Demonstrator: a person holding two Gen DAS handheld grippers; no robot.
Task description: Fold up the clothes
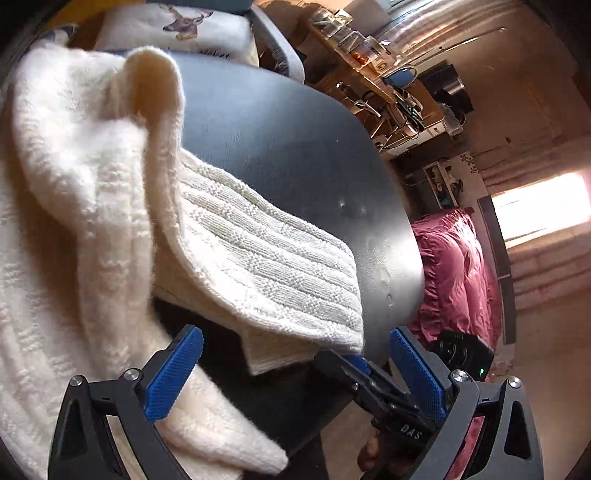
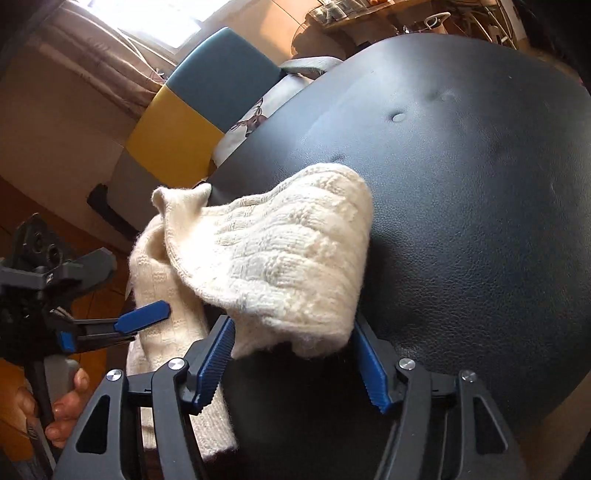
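A cream knit sweater (image 1: 258, 254) lies bunched on a dark leather-look round surface (image 1: 295, 147), one ribbed flap folded over toward me. My left gripper (image 1: 295, 369) is open just short of that flap's edge, with nothing between its blue pads (image 1: 173, 373). My right gripper (image 1: 354, 363) reaches in from the right, its tip at the flap's corner. In the right wrist view the sweater (image 2: 280, 258) is a rolled heap whose near edge lies between the wide-open fingers of my right gripper (image 2: 291, 363). My left gripper (image 2: 140, 321) sits at the left beside the hanging knit.
A chair with a yellow and teal back (image 2: 192, 122) and a deer-print cushion (image 1: 184, 26) stand behind the surface. Pink bedding (image 1: 454, 277), a cluttered desk (image 1: 388, 85) and a bright window (image 1: 543, 206) lie to the right. A hand (image 2: 66, 402) grips the left tool.
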